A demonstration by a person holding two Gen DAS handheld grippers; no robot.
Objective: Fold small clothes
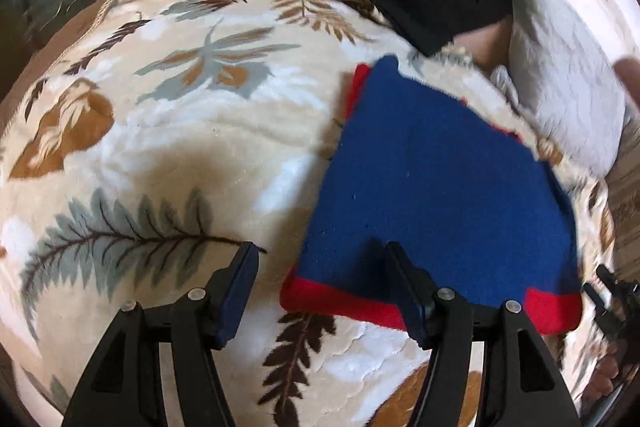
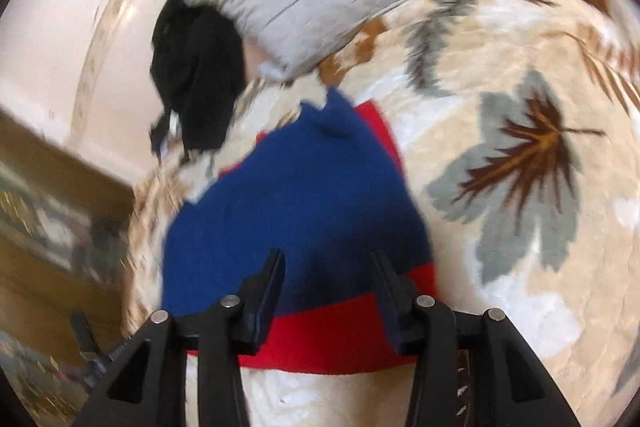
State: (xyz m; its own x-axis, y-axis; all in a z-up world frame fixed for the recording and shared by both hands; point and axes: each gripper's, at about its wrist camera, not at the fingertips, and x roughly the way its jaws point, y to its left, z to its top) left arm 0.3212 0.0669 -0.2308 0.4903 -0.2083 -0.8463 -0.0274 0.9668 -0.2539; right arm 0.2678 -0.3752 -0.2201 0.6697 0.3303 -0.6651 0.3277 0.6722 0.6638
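Here: folded blue-and-red knit garment (image 1: 436, 179) on leaf-print blanket (image 1: 180, 131).
Left gripper (image 1: 320, 267) and right gripper (image 2: 328, 271) hover above its red hem, jaws wide, holding nothing.

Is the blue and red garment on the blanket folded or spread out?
Folded. The blue and red garment lies as a compact flat block on the blanket, red layers peeking from under its blue top; neither gripper holds it.

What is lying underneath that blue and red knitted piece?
The blue and red garment lies flat on a leaf-patterned blanket. Red layers peek out at its edges. Anything else beneath it is covered and cannot be seen.
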